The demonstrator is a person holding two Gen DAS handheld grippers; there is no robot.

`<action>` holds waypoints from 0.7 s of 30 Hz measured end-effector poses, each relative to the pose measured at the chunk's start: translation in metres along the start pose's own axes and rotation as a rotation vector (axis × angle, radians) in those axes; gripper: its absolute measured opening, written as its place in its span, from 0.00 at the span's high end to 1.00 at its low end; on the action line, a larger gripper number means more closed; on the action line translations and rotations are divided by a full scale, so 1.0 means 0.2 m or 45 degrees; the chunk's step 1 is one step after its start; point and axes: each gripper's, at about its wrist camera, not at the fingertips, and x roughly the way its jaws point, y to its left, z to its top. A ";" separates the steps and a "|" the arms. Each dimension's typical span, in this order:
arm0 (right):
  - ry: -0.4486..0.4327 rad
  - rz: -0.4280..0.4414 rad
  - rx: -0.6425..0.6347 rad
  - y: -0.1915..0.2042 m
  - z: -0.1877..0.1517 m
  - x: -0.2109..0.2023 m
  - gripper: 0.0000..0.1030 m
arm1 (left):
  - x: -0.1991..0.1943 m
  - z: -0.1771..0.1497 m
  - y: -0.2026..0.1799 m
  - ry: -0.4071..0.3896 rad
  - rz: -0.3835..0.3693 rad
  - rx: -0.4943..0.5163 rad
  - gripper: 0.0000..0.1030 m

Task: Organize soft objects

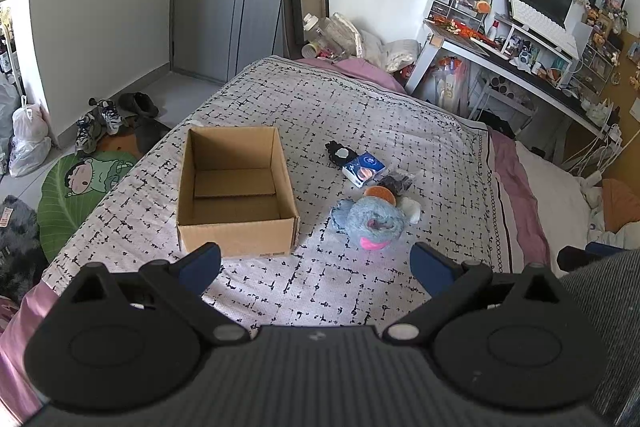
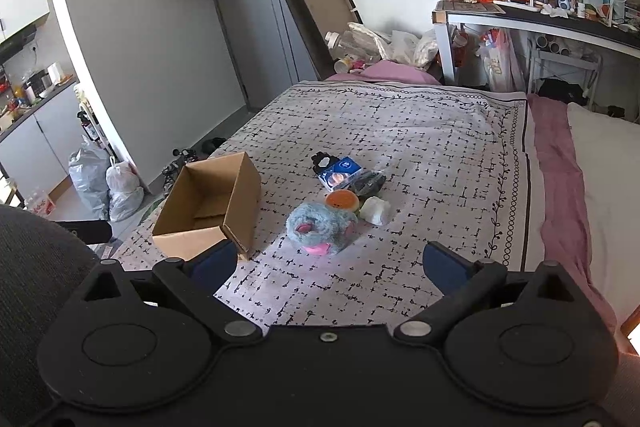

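Hand-held grippers (image 1: pixel 316 267) (image 2: pixel 330 265) spread, kitchen counter (image 2: pixel 36 103) right-view only

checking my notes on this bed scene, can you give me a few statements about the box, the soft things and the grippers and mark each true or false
1. The cardboard box is empty. True.
2. The blue plush toy lies inside the box. False: it lies on the bedspread, to the right of the box.
3. The left gripper is open and holds nothing. True.
4. The right gripper is shut on the orange round toy. False: its fingers are spread apart and empty; the orange toy lies on the bed just behind the blue plush.
5. A blue and white packet lies among the things on the bed. True.
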 end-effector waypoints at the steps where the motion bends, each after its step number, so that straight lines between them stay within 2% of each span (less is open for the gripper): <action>1: 0.000 0.000 0.001 0.00 0.00 0.00 0.03 | 0.00 0.00 0.00 0.000 0.000 0.000 0.03; 17: 0.000 0.002 -0.006 0.00 0.01 0.00 0.03 | 0.00 -0.01 -0.02 -0.004 0.011 0.012 0.03; 21: 0.008 0.021 0.001 -0.01 0.01 0.00 0.07 | 0.00 -0.01 -0.02 -0.002 0.011 0.013 0.03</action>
